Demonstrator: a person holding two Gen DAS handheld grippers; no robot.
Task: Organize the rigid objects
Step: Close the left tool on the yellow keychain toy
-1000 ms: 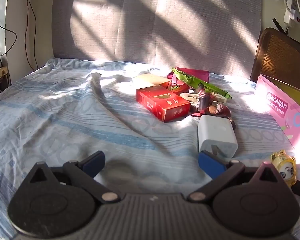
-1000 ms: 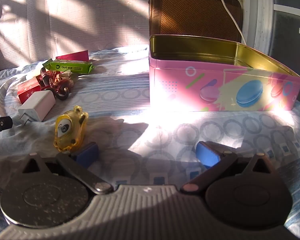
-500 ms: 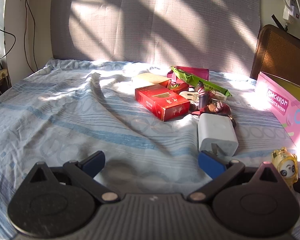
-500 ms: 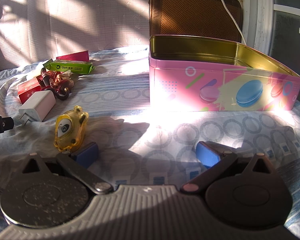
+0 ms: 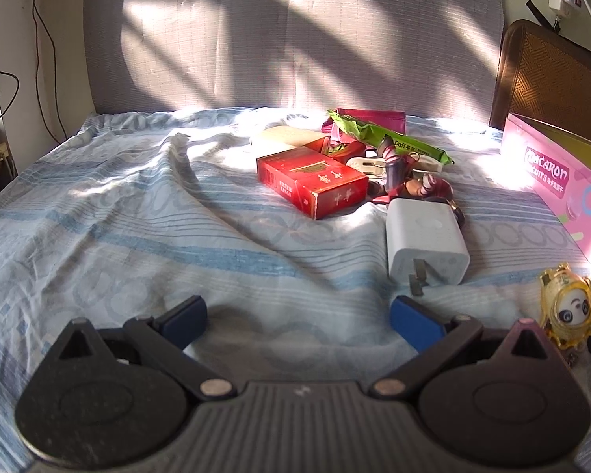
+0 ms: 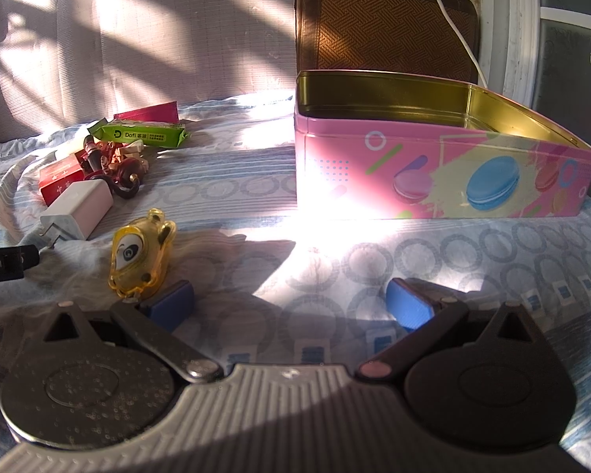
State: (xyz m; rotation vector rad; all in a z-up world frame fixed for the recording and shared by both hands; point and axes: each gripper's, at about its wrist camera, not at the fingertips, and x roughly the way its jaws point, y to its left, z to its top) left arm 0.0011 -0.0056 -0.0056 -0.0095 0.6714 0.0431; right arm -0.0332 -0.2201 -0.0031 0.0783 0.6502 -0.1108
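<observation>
- The pink macaron tin stands open on the bed, far right in the right wrist view; its gold inside shows nothing in the part that can be seen, and the floor of it is hidden by the near wall.
- Left of the tin, a heap lies on the blue patterned bedsheet: a red cigarette box, a green Dafi snack packet behind it, a dark red figurine, and a white charger plug nearest, prongs toward the camera.
- A yellow toy keychain lies apart from the heap, just beyond the right claw's left pad.
- Right claw: spread wide, grasping nothing, low over the sheet.
- Left claw: likewise released and empty, the charger just past its right pad.
- A grey padded headboard backs the bed; a brown woven chair back stands behind the tin; sunlight falls in bars across the room.
</observation>
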